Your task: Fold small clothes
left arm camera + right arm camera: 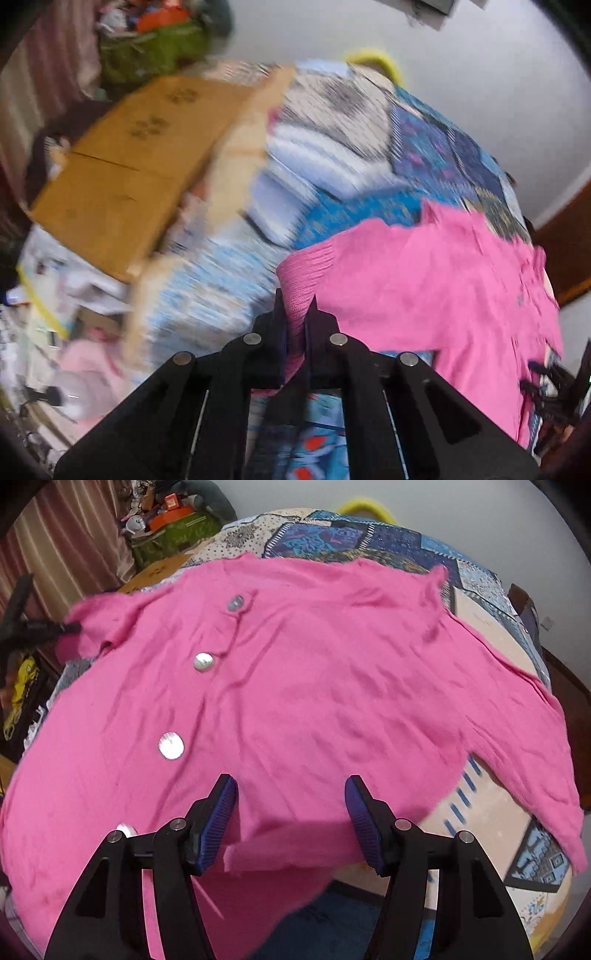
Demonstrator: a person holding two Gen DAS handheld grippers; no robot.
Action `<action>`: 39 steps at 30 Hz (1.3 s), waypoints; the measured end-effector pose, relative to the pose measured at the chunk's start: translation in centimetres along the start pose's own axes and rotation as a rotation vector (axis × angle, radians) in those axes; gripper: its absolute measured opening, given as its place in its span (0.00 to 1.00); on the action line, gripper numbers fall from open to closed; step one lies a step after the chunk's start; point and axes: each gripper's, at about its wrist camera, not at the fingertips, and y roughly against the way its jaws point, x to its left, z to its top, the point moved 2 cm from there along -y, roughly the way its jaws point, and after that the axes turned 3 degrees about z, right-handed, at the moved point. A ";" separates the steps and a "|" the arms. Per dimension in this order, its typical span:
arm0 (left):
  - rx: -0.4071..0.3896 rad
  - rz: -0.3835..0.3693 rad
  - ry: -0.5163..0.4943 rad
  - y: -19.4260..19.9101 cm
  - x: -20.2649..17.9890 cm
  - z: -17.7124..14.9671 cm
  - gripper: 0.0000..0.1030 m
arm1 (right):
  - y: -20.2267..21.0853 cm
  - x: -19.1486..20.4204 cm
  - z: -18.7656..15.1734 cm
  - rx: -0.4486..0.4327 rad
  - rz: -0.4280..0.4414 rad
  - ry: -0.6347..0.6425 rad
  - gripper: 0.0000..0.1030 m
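Note:
A pink knit cardigan [314, 686] with round pearly buttons [171, 745] lies spread on a patterned blue quilt [332, 539]. My left gripper [295, 306] is shut on the ribbed cuff of one pink sleeve [306, 273]; the rest of the cardigan [443, 295] stretches to the right. The left wrist view is blurred by motion. My right gripper [290, 794] is open, its blue pads [221, 812] just above the cardigan's near hem, holding nothing. The left gripper [44, 629] shows at the far left of the right wrist view, on the sleeve end.
A flat cardboard box [122, 173] lies left of the quilt. A green bag [155, 51] full of items stands at the back, also in the right wrist view [173, 528]. Beige cardboard [491, 805] lies under the cardigan's right side. A wooden door [569, 243] is right.

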 end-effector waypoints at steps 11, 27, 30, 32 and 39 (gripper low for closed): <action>-0.095 0.080 -0.059 4.6 -0.3 3.5 0.05 | 2.0 -3.5 -3.2 0.019 -0.065 -0.013 0.53; 0.134 -0.340 -0.354 2.2 -27.3 -0.5 0.06 | 3.9 -5.7 -5.7 -0.001 -0.077 -0.054 0.54; 0.176 -0.344 -0.406 1.3 -29.3 -2.1 0.13 | 3.9 -6.1 -6.0 0.003 -0.085 -0.042 0.54; 0.168 -0.332 -0.441 1.6 -29.5 -2.9 0.29 | 4.1 -6.3 -6.1 0.004 -0.090 -0.038 0.54; -0.015 -0.301 -0.432 5.5 -25.3 -1.2 0.71 | 5.4 -7.1 -5.5 -0.031 -0.085 -0.070 0.56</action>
